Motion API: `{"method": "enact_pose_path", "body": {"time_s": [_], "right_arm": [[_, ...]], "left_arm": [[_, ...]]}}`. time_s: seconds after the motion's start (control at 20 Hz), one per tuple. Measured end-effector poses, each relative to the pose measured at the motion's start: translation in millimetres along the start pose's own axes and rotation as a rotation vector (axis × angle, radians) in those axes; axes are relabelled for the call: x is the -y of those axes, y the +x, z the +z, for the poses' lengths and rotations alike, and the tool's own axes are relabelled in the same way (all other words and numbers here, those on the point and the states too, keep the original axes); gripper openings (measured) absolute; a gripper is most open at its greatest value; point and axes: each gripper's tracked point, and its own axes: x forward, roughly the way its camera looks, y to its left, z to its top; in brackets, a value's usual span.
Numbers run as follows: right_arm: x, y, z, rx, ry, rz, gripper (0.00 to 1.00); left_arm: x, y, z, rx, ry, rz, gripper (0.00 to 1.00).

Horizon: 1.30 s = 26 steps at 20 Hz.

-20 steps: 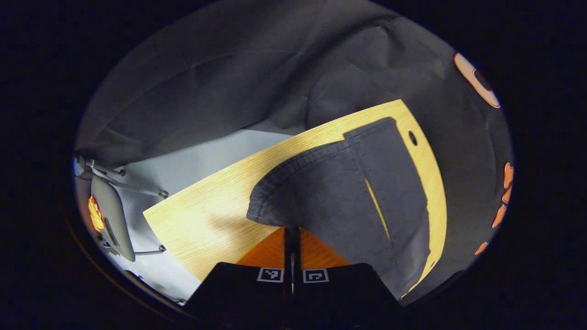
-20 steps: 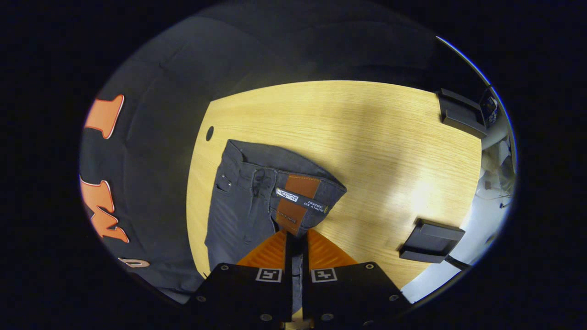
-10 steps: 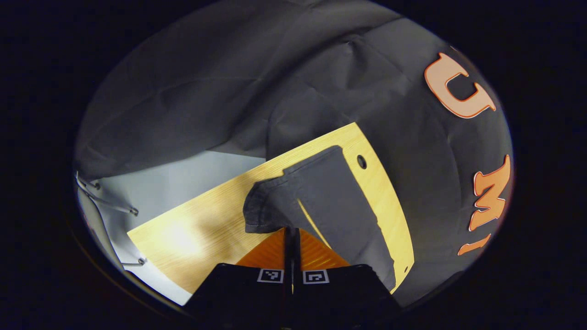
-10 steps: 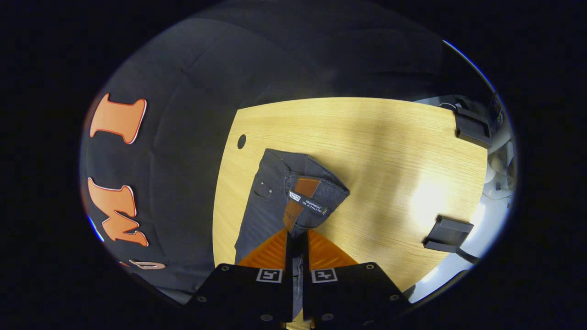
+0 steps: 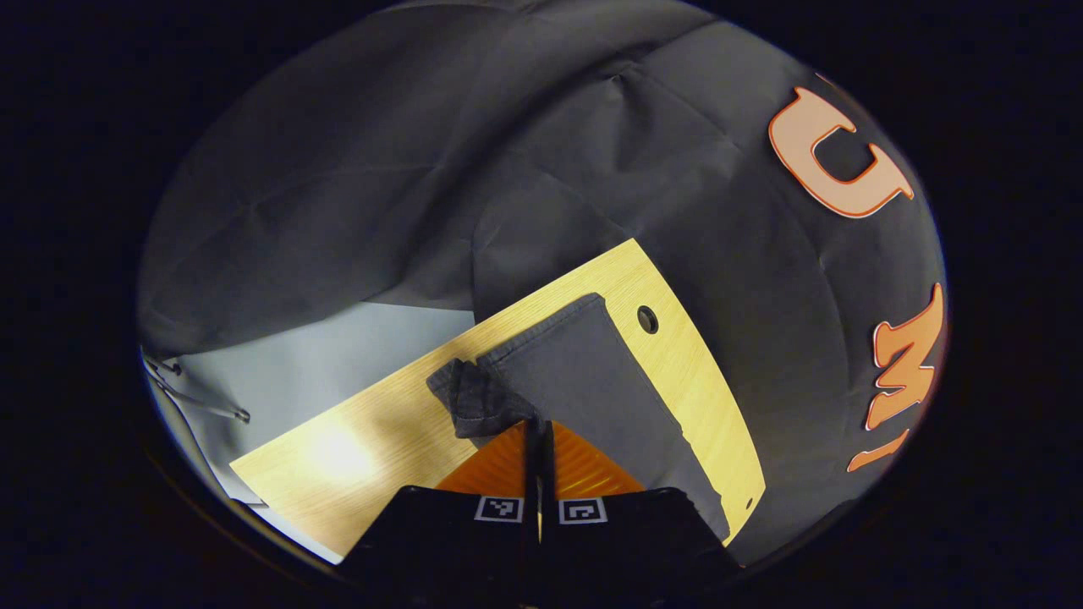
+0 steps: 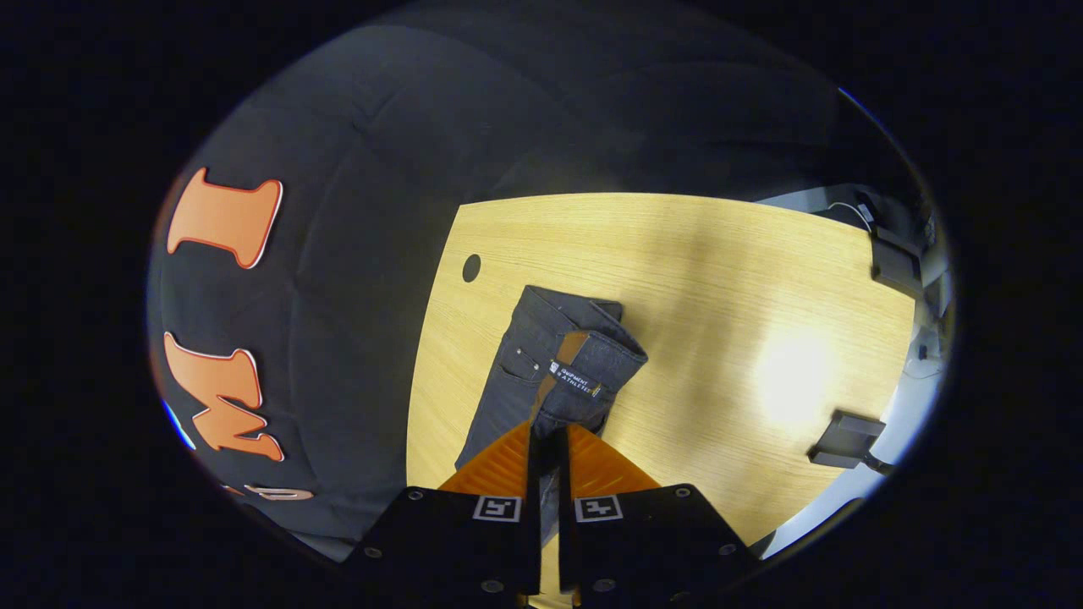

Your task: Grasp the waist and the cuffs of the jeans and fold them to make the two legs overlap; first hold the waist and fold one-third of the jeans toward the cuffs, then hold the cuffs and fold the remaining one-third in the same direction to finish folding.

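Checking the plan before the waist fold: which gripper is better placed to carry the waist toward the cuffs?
Right. The right gripper is shut on the waist of the jeans, by the leather patch. The left gripper grips a cuff instead.

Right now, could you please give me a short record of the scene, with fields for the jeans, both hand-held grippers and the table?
jeans: dark grey jeans on the table, one edge lifted
left hand-held gripper: shut on the cuff
right hand-held gripper: shut on the waist
table: light wood table, round hole near the jeans
also: black blocks at the table's edge
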Motion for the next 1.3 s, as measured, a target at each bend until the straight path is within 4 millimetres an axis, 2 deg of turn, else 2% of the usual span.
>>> {"method": "enact_pose_path", "body": {"time_s": [0.15,0.3,0.45,0.6,0.7,0.8,1.05,1.3], "right_arm": [[-12.9,9.3,8.1,-0.004,-0.018,0.0,0.09],[-20.3,22.4,12.7,-0.018,-0.011,-0.001,0.09],[-22.6,34.3,17.0,-0.031,-0.005,0.003,0.09],[-20.5,45.8,22.1,-0.043,0.012,-0.007,0.09],[-26.2,54.4,24.3,-0.051,0.022,0.005,0.09],[-28.6,64.8,25.7,-0.061,0.024,0.0,0.08],[-39.3,87.8,28.5,-0.094,-0.007,-0.022,0.09],[-56.6,105.6,32.2,-0.121,-0.003,-0.015,0.09]], "left_arm": [[13.8,9.2,9.2,0.008,0.045,0.02,0.01],[30.1,31.1,17.4,0.008,0.084,0.047,0.01],[39.2,34.5,23.2,0.009,0.109,0.064,0.01],[42.7,44.5,26.8,-0.011,0.13,0.08,0.01],[47.1,65.0,27.7,-0.024,0.121,0.094,0.01],[45.3,76.7,29.8,-0.024,0.122,0.11,0.01],[56.4,92.6,36.0,-0.022,0.2,0.153,0.01],[71.0,86.9,54.5,0.001,0.241,0.158,0.01]]}}
